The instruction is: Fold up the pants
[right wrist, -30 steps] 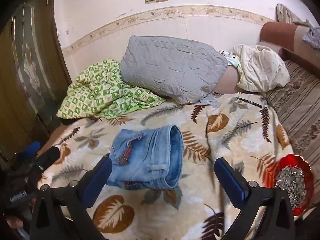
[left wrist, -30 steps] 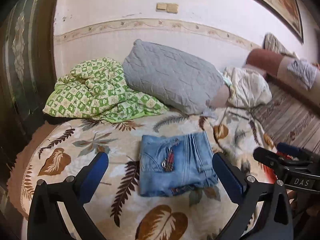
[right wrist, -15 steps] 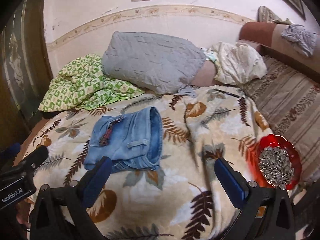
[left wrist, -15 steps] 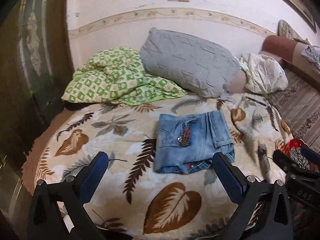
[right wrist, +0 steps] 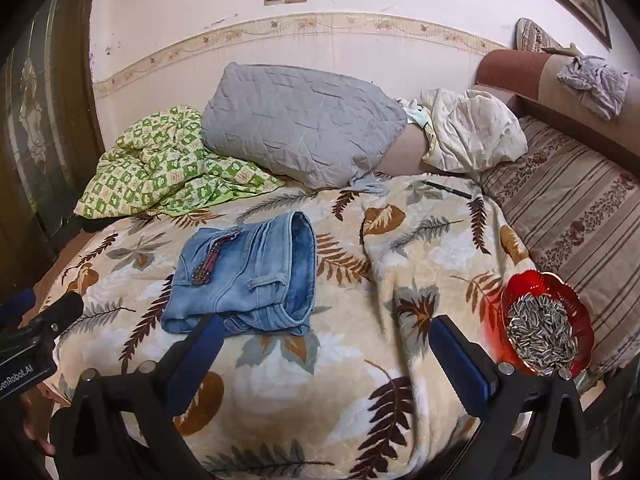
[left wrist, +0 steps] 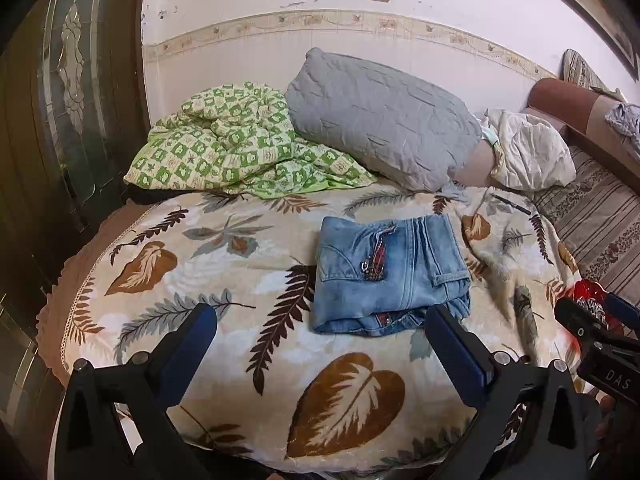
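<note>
Denim pants (left wrist: 390, 276) folded square on plush leaf-print blanket (left wrist: 224, 280); both tools wide, empty.

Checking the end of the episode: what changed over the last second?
Both grippers, left gripper and right gripper, pulled back from the bed, open and empty, so more of the leaf-print blanket shows. The folded jeans stayed put, as did the grey pillow and red bowl.
</note>
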`<state>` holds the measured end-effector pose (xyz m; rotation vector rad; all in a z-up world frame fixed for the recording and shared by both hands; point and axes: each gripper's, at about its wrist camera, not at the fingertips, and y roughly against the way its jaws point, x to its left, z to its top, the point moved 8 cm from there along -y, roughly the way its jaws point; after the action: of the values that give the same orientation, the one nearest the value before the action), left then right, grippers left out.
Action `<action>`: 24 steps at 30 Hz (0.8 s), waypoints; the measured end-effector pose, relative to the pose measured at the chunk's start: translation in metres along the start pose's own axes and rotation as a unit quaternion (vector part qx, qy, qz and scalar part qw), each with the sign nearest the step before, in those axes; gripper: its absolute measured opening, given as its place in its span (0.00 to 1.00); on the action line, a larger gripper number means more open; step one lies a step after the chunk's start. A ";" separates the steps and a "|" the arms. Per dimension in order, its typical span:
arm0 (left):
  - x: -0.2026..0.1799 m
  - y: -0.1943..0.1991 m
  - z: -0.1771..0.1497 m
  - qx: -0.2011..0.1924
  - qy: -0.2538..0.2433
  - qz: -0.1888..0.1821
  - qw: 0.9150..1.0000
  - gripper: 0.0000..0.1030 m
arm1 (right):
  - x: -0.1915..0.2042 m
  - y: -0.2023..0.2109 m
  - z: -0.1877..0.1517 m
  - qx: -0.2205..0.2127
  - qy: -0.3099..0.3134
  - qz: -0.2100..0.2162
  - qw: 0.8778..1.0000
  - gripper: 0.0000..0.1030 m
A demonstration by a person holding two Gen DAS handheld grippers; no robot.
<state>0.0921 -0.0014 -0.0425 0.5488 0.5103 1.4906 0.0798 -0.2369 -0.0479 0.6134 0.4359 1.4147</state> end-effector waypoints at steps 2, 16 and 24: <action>-0.001 -0.001 -0.002 0.006 0.002 -0.005 1.000 1.00 | -0.001 -0.001 -0.001 0.001 0.000 -0.001 1.000 1.00; -0.003 -0.009 -0.011 0.028 0.003 -0.010 1.000 1.00 | -0.005 -0.008 -0.008 0.012 -0.003 0.000 1.000 1.00; -0.002 -0.010 -0.012 0.029 -0.001 -0.006 1.000 1.00 | -0.006 -0.011 -0.011 0.016 -0.004 0.000 1.000 1.00</action>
<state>0.0918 -0.0033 -0.0581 0.5913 0.5569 1.4671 0.0809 -0.2415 -0.0634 0.6449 0.4533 1.4061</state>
